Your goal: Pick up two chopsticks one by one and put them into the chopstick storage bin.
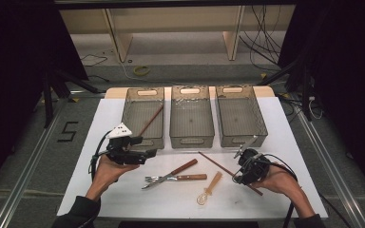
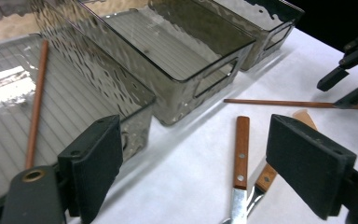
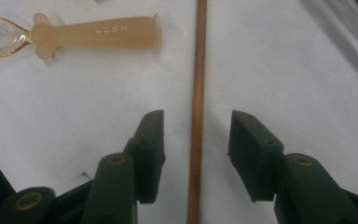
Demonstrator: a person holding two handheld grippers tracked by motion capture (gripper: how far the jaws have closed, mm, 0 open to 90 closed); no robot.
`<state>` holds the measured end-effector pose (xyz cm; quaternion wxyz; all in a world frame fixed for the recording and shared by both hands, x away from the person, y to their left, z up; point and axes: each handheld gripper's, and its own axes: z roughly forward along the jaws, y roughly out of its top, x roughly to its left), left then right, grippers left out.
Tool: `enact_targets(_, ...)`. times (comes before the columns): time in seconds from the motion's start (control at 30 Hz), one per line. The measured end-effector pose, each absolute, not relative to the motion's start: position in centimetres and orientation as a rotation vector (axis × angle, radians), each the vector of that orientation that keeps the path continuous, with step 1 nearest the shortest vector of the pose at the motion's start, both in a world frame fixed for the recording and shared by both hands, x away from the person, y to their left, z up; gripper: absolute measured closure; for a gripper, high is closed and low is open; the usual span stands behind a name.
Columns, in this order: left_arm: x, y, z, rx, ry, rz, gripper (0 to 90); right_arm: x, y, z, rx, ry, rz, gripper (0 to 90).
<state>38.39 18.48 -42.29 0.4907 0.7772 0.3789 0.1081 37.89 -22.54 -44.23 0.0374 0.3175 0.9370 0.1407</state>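
White table (image 3: 307,70), chopstick (image 3: 197,93) between parted right gripper (image 3: 196,140) jaws.

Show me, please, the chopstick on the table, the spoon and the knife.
chopstick on the table (image 3: 197,93), right gripper view, middle of its shaft.
spoon (image 3: 98,31), right gripper view, its handle.
knife (image 2: 241,149), left gripper view, its wooden handle.

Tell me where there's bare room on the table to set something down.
Free: the white sheet at the near left corner, and the strip right of the right bin. Middle bin sits empty too. Crowded: centre front, where knife, fork, spoon and chopstick lie.
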Motion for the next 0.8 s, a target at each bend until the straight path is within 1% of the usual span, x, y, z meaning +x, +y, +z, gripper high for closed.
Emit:
enact_targets(0.2,37.7,18.2,-43.2,1.926,0.913,0.257,18.2,38.1,-22.4,-44.5,0.971,2.892,0.391,62.9)
enact_targets(0.57,36.9,17.8,-43.8,1.928,0.900,0.268,18.4,38.3,-22.3,-45.2,0.954,2.922,0.293,73.3)
enact_targets(0.8,36.8,17.8,-44.0,1.939,0.899,0.276,18.5,38.3,-22.1,-45.5,0.955,2.924,0.246,82.3)
